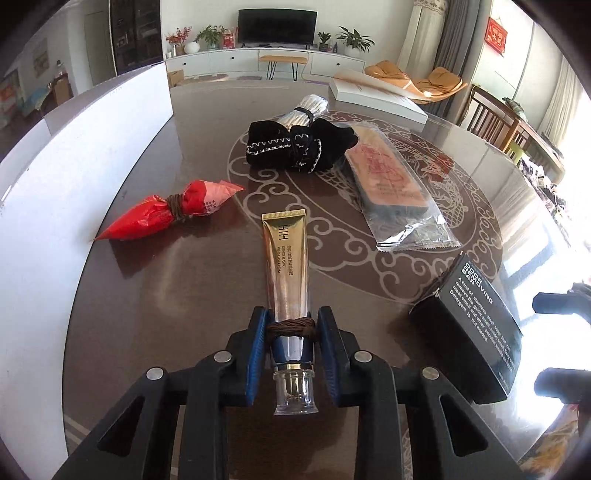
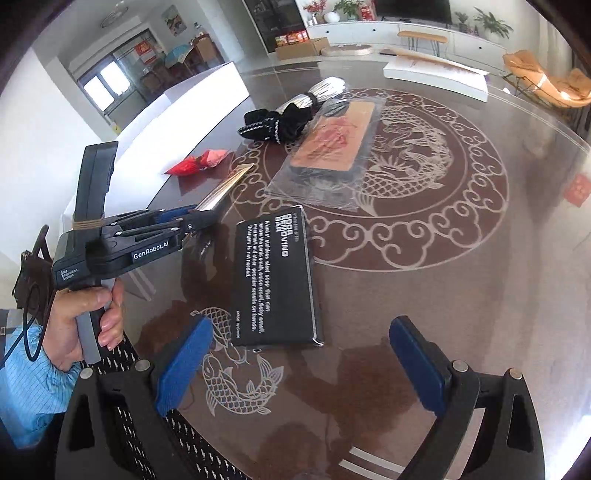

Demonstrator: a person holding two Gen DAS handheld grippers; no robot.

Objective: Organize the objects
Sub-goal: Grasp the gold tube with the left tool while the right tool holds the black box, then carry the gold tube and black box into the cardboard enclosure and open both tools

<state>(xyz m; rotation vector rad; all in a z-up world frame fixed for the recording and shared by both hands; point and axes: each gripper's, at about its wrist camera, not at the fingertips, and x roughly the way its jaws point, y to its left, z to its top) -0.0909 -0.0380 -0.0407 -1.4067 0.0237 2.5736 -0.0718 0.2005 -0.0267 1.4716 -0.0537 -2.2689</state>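
1. The left wrist view sat low over the counter (image 1: 207, 295), close behind its jaws, and faced the far TV wall along the gold tube (image 1: 286, 266).
2. The right wrist view rode higher and further right, tilted down across the counter (image 2: 424, 295), with the left gripper (image 2: 201, 218) at its left.
3. Both views shared the black box (image 1: 476, 325) (image 2: 275, 280), the wrapped packet (image 1: 391, 184) (image 2: 332, 151) and the black pouch (image 1: 295, 147) (image 2: 280, 120).

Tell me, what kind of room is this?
Probably a living room at home: a television on a long white cabinet, potted plants beside it, and a big round table.
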